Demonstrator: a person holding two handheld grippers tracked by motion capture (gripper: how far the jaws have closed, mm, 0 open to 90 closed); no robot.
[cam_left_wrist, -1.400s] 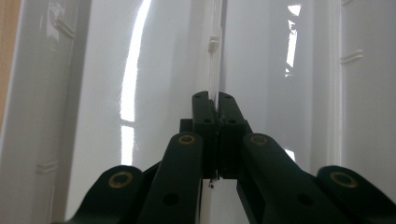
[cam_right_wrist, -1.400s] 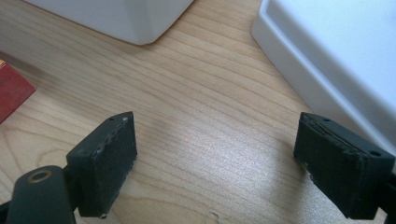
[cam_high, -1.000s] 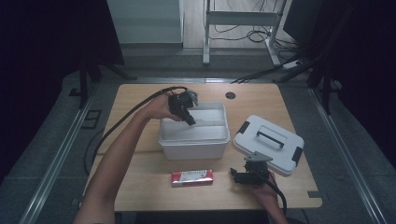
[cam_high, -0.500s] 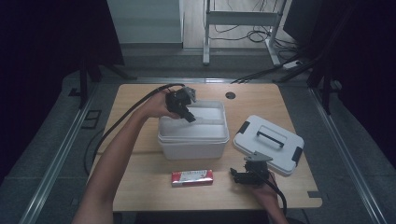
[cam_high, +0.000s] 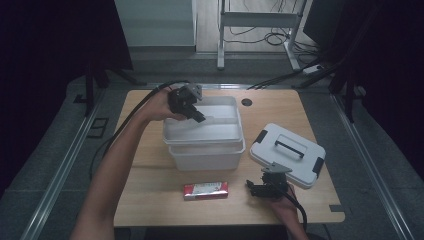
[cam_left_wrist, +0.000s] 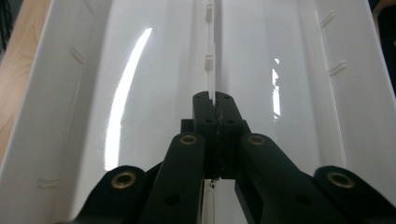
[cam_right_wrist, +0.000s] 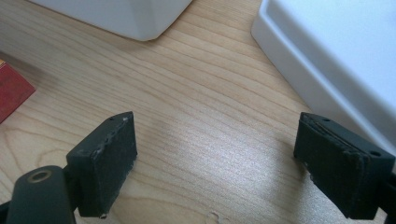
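Observation:
A white inner tray (cam_high: 220, 131) hangs just above the white box (cam_high: 207, 157), tilted a little. My left gripper (cam_high: 199, 118) reaches in from the box's far left corner. It is shut on the thin upright rib along the tray's (cam_left_wrist: 140, 93) middle. In the left gripper view the black jaws (cam_left_wrist: 212, 100) pinch that rib from both sides. My right gripper (cam_high: 255, 189) rests low over the table near its front edge, left of the lid. Its jaws (cam_right_wrist: 229, 168) are open with only bare wood between them.
The box's white lid (cam_high: 287, 152) with a dark handle lies flat at the right, close to my right gripper (cam_right_wrist: 336, 60). A red packet (cam_high: 205, 190) lies in front of the box. A corner of the box (cam_right_wrist: 126, 16) appears in the right gripper view.
My left hand has risen and drawn the tray up with it, so the tray's rim now stands above the box's rim. The right hand has not moved.

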